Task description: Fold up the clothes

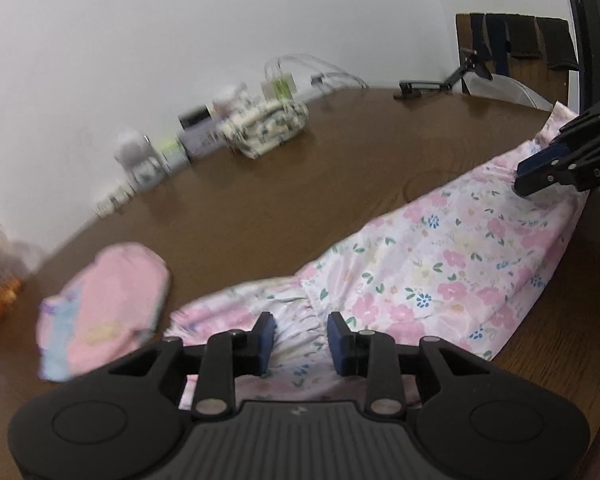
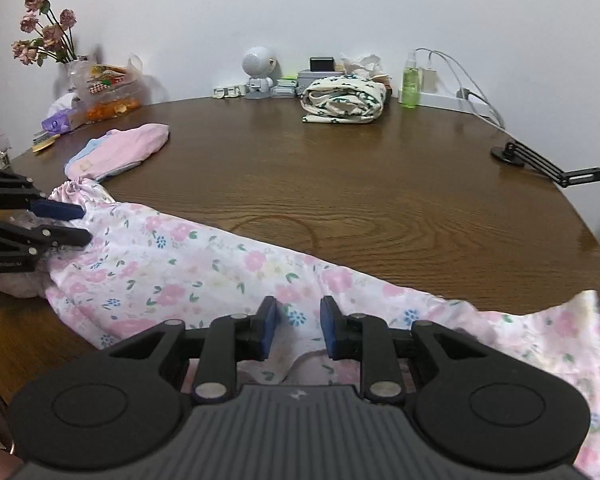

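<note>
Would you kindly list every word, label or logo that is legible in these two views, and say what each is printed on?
"DAS": partial white lettering on the side of the right claw, cut off by the frame edge in the left wrist view.
White lettering on the side of the left claw: too blurred to read.
Snack bags and green bottle: labels too small to read.
Small logo on each claw's housing: a symbol, no words.

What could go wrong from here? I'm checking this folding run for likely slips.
1. Both the left gripper and right gripper are open over the floral garment; closing may catch only one layer.
2. The garment's right end drapes over the table edge, so it could slide off.
</note>
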The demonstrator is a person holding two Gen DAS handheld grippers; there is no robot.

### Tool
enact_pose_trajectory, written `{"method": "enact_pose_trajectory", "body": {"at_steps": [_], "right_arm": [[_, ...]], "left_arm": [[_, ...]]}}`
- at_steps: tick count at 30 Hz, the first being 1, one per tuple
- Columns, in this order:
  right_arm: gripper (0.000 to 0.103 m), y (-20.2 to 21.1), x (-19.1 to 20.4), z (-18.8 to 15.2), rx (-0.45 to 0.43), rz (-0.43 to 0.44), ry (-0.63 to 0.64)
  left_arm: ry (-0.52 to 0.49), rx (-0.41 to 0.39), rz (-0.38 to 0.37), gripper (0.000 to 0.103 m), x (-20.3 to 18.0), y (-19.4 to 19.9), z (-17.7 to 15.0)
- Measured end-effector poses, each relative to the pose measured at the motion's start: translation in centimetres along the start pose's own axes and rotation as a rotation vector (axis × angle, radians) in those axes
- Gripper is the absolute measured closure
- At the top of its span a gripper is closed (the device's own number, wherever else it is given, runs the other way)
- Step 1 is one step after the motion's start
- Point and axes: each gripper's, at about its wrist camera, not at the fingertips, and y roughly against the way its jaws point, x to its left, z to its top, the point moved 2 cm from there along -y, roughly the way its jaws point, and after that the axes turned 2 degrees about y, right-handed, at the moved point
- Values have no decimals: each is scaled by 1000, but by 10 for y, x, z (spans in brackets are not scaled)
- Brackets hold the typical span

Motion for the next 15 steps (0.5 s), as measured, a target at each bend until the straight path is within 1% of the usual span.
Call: {"method": "enact_pose_trajectory", "body": {"at_steps": [3,6,7,8,10,13,15], "right_arm": [[78,15,17,6,-33,72,52],[78,18,34,9,-28,144,99],[78,15,37,7,-13,152,105],[78,11,39,3,7,155,108],[79,2,37,-7,54,146,90],[79,7,31,-17,33,120,79],[77,11,26,-17,40,107,57]], "left_arm": [[-12,-16,-10,74,-1,19,0],[-27,28,-16,74,-7,19,-8],[-32,48,-17,74,-8,17,-11],[-31,69,-18,74,-9,14,-16],[5,71,-18,76,-7,12,-23],[66,61,-24,75,-3,11,-27],[68,63,-18,74,-3,10,-25]]}}
